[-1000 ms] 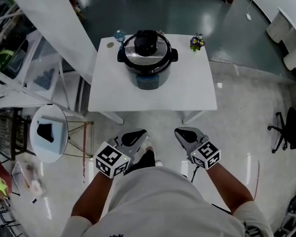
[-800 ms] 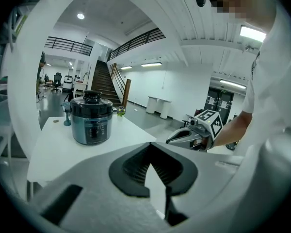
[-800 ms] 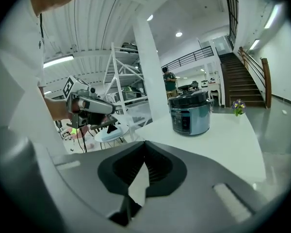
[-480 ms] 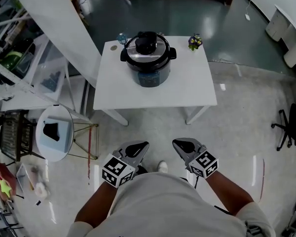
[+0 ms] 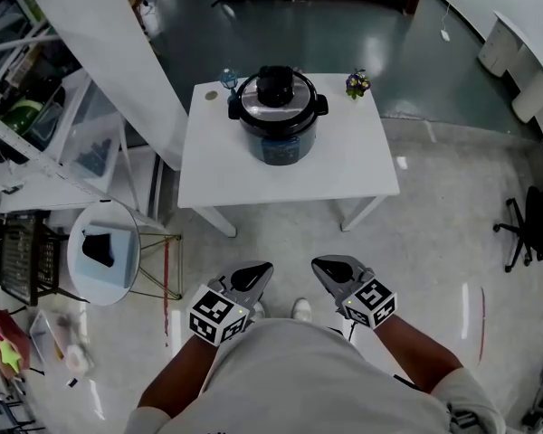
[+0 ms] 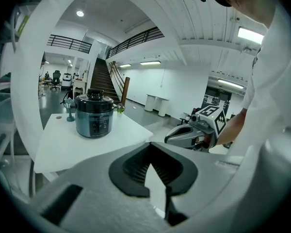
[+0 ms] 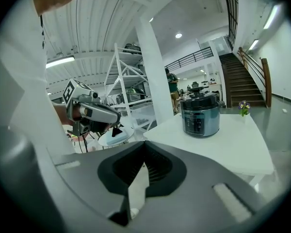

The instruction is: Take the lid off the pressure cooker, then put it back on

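The pressure cooker (image 5: 279, 116) stands at the back of a white table (image 5: 344, 165), its lid with the black knob (image 5: 276, 84) on top. Both grippers hang low over the floor, well short of the table's near edge. My left gripper (image 5: 258, 268) is shut and holds nothing, and so is my right gripper (image 5: 321, 262). In the left gripper view the cooker (image 6: 93, 115) is far beyond the closed jaws (image 6: 150, 144). In the right gripper view the cooker (image 7: 200, 114) is likewise far past the closed jaws (image 7: 144, 143).
A small blue glass (image 5: 228, 78) and a little flower pot (image 5: 357, 83) stand at the table's back corners. A slanted white beam (image 5: 100, 52) and shelving lie to the left, with a round side table (image 5: 104, 251) below. An office chair (image 5: 534, 229) is at the right.
The table and cooker have slid farther up and away in the head view, so the gap to both grippers has grown. Both grippers stay shut and empty.
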Demonstrator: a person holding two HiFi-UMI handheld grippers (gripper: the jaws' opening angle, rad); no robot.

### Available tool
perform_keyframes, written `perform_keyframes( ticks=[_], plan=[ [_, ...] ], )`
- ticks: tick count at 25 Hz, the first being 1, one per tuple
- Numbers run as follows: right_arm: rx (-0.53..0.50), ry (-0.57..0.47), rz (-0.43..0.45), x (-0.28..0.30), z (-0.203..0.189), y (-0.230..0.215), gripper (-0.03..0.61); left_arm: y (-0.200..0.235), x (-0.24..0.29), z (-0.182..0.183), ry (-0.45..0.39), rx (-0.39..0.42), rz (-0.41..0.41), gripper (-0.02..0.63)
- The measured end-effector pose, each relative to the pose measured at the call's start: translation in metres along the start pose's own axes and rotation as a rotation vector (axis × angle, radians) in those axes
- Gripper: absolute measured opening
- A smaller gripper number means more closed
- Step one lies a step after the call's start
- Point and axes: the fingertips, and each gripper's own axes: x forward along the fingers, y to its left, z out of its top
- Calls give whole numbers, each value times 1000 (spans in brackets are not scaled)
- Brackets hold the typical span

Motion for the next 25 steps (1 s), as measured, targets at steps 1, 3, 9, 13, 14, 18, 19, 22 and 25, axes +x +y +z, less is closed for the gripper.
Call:
perform_keyframes(
  ticks=[1, 3, 9, 13, 14, 18, 19, 22, 25],
  plan=[
    [3, 5, -1, 2, -1, 2, 12, 1, -3, -3, 3, -4, -2, 6],
    [0, 16, -1, 7, -2, 7, 12, 5, -9, -5, 4, -7, -6, 6],
    [-6, 36, -3, 18, 2, 17, 12, 19, -19, -12, 3, -21, -6, 6],
    [-15, 26, -21, 20, 9, 16, 12, 20, -21, -10, 2, -16, -19, 6],
    [-14, 17, -27, 20, 11, 14, 12, 21, -22, -11, 2, -17, -21, 6],
    [-13, 11, -44, 20, 12, 12, 12, 21, -23, -12, 2, -12, -31, 6],
    [-13, 11, -47, 20, 13, 12, 12, 21, -23, -13, 2, -13, -32, 6],
    [-11, 13, -50, 20, 15, 12, 12, 22, -24, -12, 2, -13, -32, 6],
    [-13, 25, -49, 21, 12, 12, 12, 23, -25, -11, 2, -13, -34, 6]
  ],
)
